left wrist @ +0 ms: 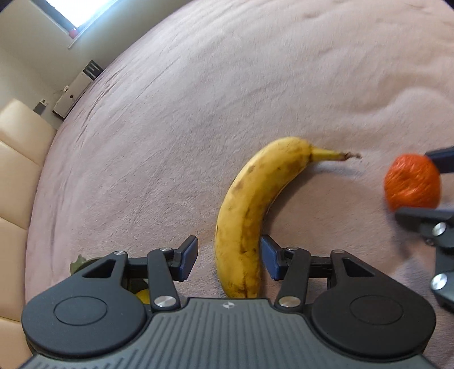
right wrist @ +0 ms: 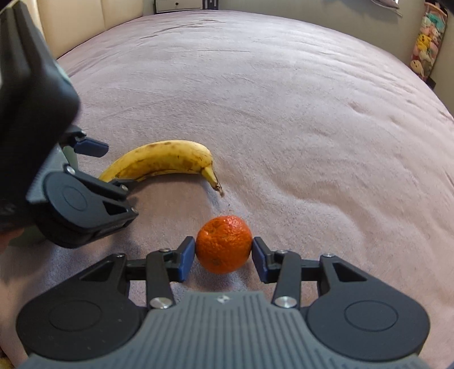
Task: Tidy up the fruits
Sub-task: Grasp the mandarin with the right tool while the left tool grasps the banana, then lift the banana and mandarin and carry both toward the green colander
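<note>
Underneath everything, a pinkish blanket (right wrist: 283, 113) spreads ahead of both pairs of fingers. On it the banana (left wrist: 249, 210) lies lengthwise between the left gripper (left wrist: 229, 258) fingers, which stand apart with a gap on one side and its blossom end toward the palm. Smaller, the orange (right wrist: 223, 244) sits squeezed between the right gripper (right wrist: 223, 257) pads, both blue faces touching its skin.

Home bedroom, wide bed covered by a mauve plush blanket (right wrist: 283, 99), cream padded leather headboard (left wrist: 17, 159) seen along one edge, low grey cabinet (left wrist: 76, 90) set against pale wall, bright window (left wrist: 79, 11), pastel stuffed toys (right wrist: 425, 51) hung in a corner
</note>
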`<state>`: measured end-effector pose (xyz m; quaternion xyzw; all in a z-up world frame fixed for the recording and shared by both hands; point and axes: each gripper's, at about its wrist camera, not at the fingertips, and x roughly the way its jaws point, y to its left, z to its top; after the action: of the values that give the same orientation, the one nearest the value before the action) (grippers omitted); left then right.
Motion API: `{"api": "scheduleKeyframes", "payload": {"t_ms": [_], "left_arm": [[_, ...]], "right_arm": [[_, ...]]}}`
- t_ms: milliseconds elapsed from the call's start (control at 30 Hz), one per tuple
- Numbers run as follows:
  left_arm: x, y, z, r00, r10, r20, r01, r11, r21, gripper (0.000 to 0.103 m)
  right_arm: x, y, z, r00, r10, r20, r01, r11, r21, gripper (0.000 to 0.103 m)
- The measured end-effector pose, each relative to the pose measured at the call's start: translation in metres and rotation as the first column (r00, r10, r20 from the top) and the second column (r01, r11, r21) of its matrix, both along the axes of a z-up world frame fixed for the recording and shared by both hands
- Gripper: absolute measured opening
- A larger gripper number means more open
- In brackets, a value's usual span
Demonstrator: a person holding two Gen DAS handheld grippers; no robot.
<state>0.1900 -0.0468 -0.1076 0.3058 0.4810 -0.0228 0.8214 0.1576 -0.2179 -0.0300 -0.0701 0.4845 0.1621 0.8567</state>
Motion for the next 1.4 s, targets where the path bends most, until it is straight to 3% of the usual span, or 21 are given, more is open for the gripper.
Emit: {"api": "scheduleKeyframes", "payload": {"t_ms": [167,300,533,633,800,1000,1400], "left_arm": [[0.006,0.003,-0.01,1.0,0.012,-0.027,-0.012,1.0,0.001,0.055],[0.007,0.005,-0.012,0.999,0.019,-0.033,-0.02,0.999,-0.03,0.042],[0.005,0.008,-0.001,0.998,0.062,-0.03,-0.065,0.991,-0.12,0.041],[0.004,0.009,0.009,0.993,0.11,-0.052,-0.118,0.975,-0.19,0.04],[-0.006,0.008,0.024,0.978,0.184,-0.102,-0.203,0.951,-0.234,0.04],[-0.026,0.017,0.04,0.946,0.27,-0.181,-0.315,0.898,-0.306,0.04],[-0.081,0.045,0.041,0.854,0.359,-0.375,-0.505,0.743,-0.44,0.04]], "right_arm": [[0.004,-0.002,-0.004,1.0,-0.027,-0.008,0.027,1.0,0.014,0.042],[0.006,-0.002,-0.004,1.0,-0.028,-0.003,0.028,1.0,0.011,0.042],[0.006,-0.002,-0.002,0.999,-0.032,-0.004,0.032,0.999,0.005,0.042],[0.004,-0.002,0.003,0.999,-0.046,-0.011,0.046,0.999,0.009,0.042],[-0.002,-0.007,0.012,0.996,-0.074,-0.048,0.076,0.997,0.03,0.042],[-0.016,-0.016,0.023,0.989,-0.111,-0.095,0.117,0.991,0.062,0.042],[-0.064,-0.021,0.018,0.975,-0.102,-0.198,0.118,0.99,0.072,0.042]]}}
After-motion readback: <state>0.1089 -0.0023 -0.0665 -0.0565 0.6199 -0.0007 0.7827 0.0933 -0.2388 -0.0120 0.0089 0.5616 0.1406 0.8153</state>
